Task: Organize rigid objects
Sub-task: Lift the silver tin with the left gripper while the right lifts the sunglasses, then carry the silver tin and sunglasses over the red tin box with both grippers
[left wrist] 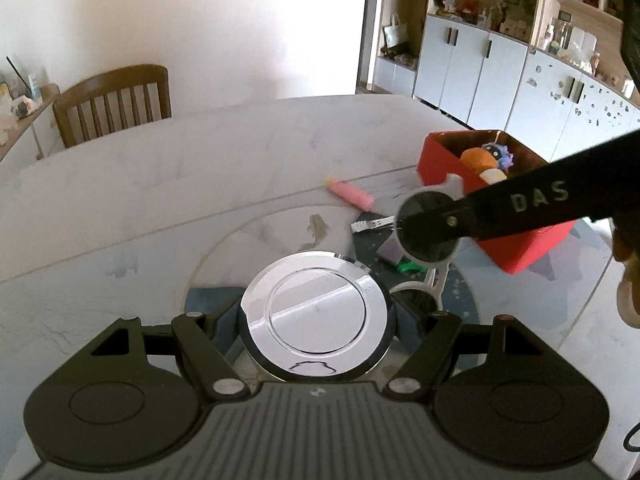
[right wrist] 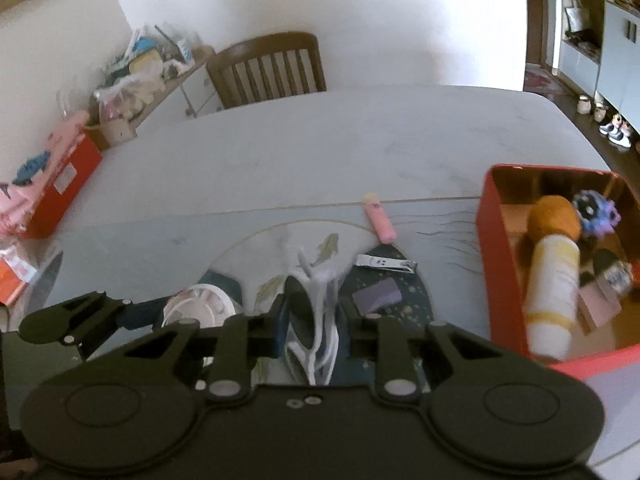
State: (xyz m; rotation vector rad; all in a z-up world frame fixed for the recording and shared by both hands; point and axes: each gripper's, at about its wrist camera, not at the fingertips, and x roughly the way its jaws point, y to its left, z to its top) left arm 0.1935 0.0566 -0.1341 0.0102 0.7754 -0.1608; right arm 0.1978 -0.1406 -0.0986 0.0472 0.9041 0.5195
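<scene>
Table clutter between two hand-held grippers

Left gripper (left wrist: 320, 320) clamps a round, shiny chrome disc (left wrist: 316, 312). Right gripper (right wrist: 312, 328) pinches white-framed sunglasses (right wrist: 310, 320), on edge, long axis running away from the camera. Beyond lie a pink tube (right wrist: 379, 220), metal nail clipper (right wrist: 386, 263), purple block (right wrist: 378, 295); rightmost, the red box (right wrist: 496, 264).

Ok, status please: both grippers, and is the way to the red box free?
Left gripper shut on chrome disc. Right gripper shut on sunglasses. Red box open, right of it; nothing seen blocking.
</scene>
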